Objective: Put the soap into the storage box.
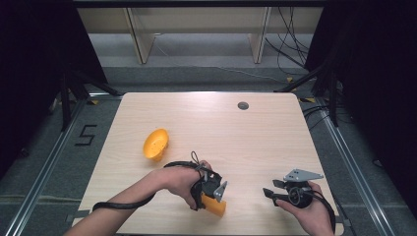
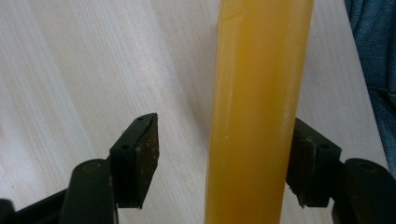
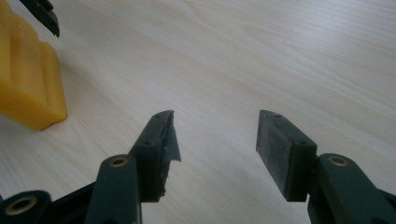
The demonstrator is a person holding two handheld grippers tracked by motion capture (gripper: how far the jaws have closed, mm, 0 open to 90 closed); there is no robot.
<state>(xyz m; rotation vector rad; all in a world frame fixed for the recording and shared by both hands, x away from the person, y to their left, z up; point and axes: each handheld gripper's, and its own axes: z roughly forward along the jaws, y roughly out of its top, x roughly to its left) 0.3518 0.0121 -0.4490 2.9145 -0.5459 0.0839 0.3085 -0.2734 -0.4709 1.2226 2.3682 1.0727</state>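
From where I stand, the light wooden table (image 1: 255, 132) carries two orange things. At about eight o'clock from the table's middle lies an orange bowl (image 1: 156, 144), tipped on its side, well apart from both hands. Nearer the person, at roughly six o'clock, the left gripper (image 1: 216, 192) points down at an orange block (image 1: 215, 205) that rests on the wood near the front edge. In the left gripper view the block (image 2: 257, 112) runs as a tall yellow-orange bar up the frame, between the jaws: the right-hand pad touches or nearly touches its side, while the left-hand pad (image 2: 147, 156) stands clear with bare wood in the gap, so the jaws are parted and not clamped. The left hand (image 1: 179, 179) wraps the gripper's body, with a black cable (image 1: 123, 204) trailing back along the forearm. At about four o'clock the right gripper (image 1: 268, 192) sits low over the table, aimed toward nine o'clock. In the right gripper view, the right gripper (image 3: 215, 154) has its jaws spread wide with nothing between them, and the block (image 3: 28, 79) lies off at ten o'clock.
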